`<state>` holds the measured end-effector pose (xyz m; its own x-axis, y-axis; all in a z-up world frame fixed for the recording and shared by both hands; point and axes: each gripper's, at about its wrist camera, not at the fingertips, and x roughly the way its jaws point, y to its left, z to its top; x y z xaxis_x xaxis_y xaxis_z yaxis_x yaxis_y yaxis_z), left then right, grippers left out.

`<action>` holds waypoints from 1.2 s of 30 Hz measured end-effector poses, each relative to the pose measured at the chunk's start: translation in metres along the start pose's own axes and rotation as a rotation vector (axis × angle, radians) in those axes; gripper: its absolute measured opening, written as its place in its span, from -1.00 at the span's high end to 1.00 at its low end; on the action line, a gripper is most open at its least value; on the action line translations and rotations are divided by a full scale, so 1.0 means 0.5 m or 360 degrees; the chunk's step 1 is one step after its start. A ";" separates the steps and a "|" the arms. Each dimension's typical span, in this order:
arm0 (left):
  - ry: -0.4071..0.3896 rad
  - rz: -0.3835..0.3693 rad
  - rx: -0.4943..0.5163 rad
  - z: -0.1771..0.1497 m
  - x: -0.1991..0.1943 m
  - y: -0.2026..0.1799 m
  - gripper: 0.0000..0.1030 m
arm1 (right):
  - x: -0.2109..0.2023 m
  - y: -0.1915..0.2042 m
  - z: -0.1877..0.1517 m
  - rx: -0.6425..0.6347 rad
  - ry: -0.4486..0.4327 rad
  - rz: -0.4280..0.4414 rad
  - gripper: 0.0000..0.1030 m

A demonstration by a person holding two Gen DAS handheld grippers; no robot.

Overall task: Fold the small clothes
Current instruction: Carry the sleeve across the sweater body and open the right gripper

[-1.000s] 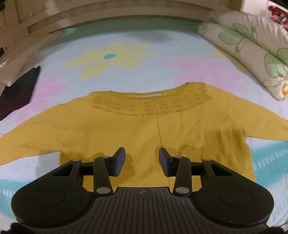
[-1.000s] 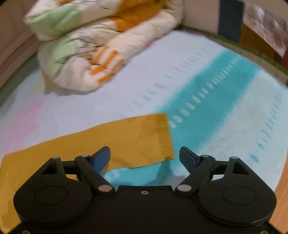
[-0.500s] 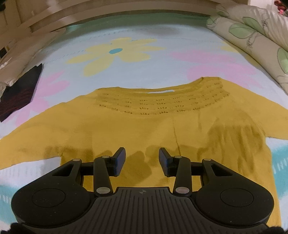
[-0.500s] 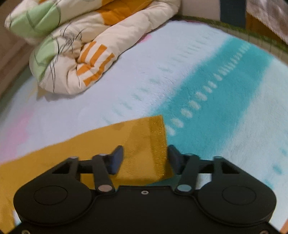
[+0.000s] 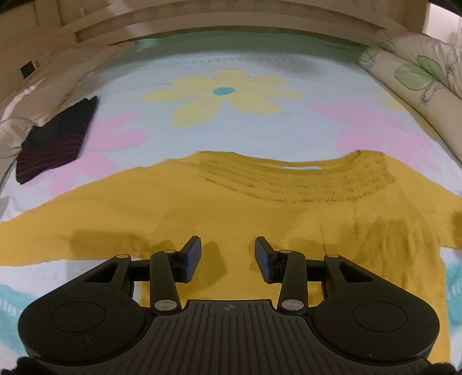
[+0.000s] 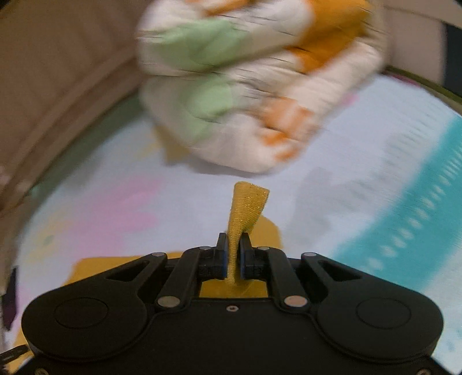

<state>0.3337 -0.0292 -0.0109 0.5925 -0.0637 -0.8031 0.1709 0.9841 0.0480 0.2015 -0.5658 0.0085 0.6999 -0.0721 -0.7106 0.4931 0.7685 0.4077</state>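
A mustard-yellow knit sweater (image 5: pixel 231 207) lies flat on the flowered bed sheet, neckline away from me, its sleeves spread left and right. My left gripper (image 5: pixel 228 253) is open and empty, hovering over the sweater's lower body. My right gripper (image 6: pixel 234 245) is shut on the sweater's sleeve cuff (image 6: pixel 245 207), which sticks up between the jaws, lifted off the sheet. The rest of that sleeve (image 6: pixel 115 265) trails left under the gripper.
A rolled cream quilt (image 6: pixel 254 86) with green and orange print lies beyond the right gripper and also shows in the left wrist view (image 5: pixel 418 75). A dark folded garment (image 5: pixel 55 141) lies at the left of the bed. A wooden headboard (image 5: pixel 231 23) runs along the back.
My right gripper has closed on the sleeve cuff and lifted it, swinging left. My left gripper has drifted left over the sweater, still open.
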 end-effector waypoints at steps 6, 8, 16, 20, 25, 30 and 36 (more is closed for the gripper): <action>-0.0017 0.0020 -0.0095 0.008 -0.013 0.069 0.23 | -0.004 0.226 -0.004 -0.0132 0.0033 0.0313 0.71; -0.0004 0.0024 -0.0129 0.008 -0.011 0.092 0.23 | 0.001 0.293 -0.015 -0.0176 0.0059 0.0400 0.71; 0.0043 0.0083 -0.0275 0.002 -0.003 0.183 0.23 | 0.077 0.559 -0.109 -0.0338 0.0233 0.0660 0.71; 0.0043 0.0108 -0.0328 0.002 -0.005 0.219 0.23 | 0.132 0.655 -0.168 -0.0363 0.0335 0.0737 0.71; 0.0054 0.0129 -0.0419 0.000 0.000 0.258 0.23 | 0.184 0.757 -0.240 -0.0423 0.0435 0.0794 0.71; 0.0068 0.0154 -0.0451 -0.002 0.006 0.279 0.23 | 0.216 0.829 -0.306 -0.0479 0.0509 0.0847 0.71; 0.0064 0.0152 -0.0468 0.000 0.008 0.287 0.23 | 0.262 0.856 -0.377 -0.0543 0.0563 0.0816 0.53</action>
<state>0.3607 0.1117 -0.0074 0.5625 0.0322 -0.8262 -0.1226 0.9914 -0.0448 0.4069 -0.1264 -0.0179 0.5621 0.5185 -0.6444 -0.0832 0.8106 0.5796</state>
